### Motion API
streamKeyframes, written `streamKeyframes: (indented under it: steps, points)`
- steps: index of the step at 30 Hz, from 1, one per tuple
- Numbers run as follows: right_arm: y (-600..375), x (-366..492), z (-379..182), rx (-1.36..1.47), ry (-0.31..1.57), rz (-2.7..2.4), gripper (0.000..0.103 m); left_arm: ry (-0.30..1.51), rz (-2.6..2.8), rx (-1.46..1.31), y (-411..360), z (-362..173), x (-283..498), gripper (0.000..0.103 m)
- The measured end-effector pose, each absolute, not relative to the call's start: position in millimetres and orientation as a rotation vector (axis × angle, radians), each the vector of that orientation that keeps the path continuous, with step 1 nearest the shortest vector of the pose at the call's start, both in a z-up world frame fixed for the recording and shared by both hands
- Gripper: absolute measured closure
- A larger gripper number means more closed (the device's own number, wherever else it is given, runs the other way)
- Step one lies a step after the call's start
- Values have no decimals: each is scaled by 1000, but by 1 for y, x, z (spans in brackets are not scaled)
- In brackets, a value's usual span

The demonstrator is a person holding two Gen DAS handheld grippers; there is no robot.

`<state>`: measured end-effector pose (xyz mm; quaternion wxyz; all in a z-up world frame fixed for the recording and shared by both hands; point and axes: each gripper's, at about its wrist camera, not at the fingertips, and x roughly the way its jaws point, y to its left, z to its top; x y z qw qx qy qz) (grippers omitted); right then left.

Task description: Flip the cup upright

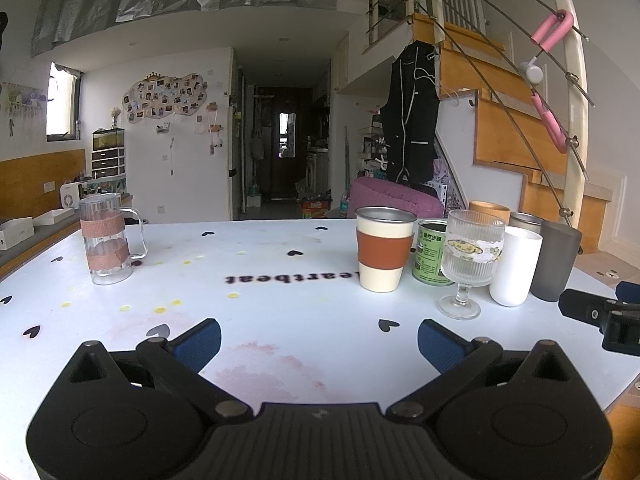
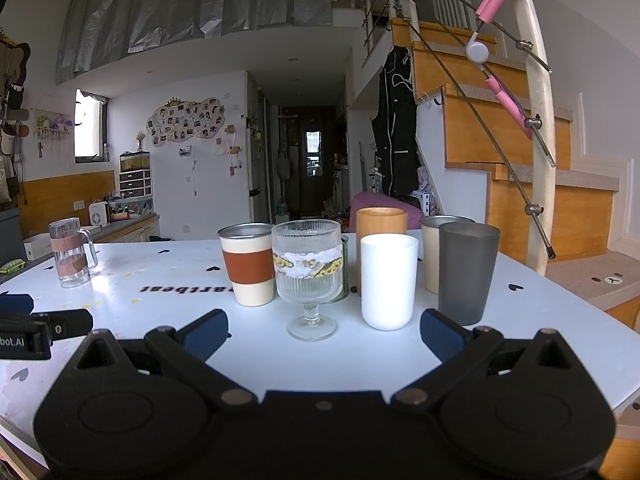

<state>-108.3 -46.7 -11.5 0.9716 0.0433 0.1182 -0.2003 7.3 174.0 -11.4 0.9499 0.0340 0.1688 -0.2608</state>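
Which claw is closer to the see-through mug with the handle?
Left. The left gripper sits nearer the mug; the right gripper faces the cup cluster, farther away.

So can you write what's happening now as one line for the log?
left tongs: open, empty | right tongs: open, empty | cups: all look upright | glass mug: stands apart | table: stained

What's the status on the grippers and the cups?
Left gripper, right gripper open, empty. Glass mug mouth-down, alone. Ribbed goblet, white cup upright. Nothing blocking.

Open left hand-held gripper (image 1: 319, 338) empty, cups (image 1: 385, 249) upright on table (image 1: 280, 280)
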Motion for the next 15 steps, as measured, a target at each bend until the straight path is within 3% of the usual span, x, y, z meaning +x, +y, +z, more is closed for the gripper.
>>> streamKeyframes:
  steps: [15]
  points:
    - [-46, -108, -11, 87, 239, -404, 0, 347, -523, 68, 178, -10, 13, 0]
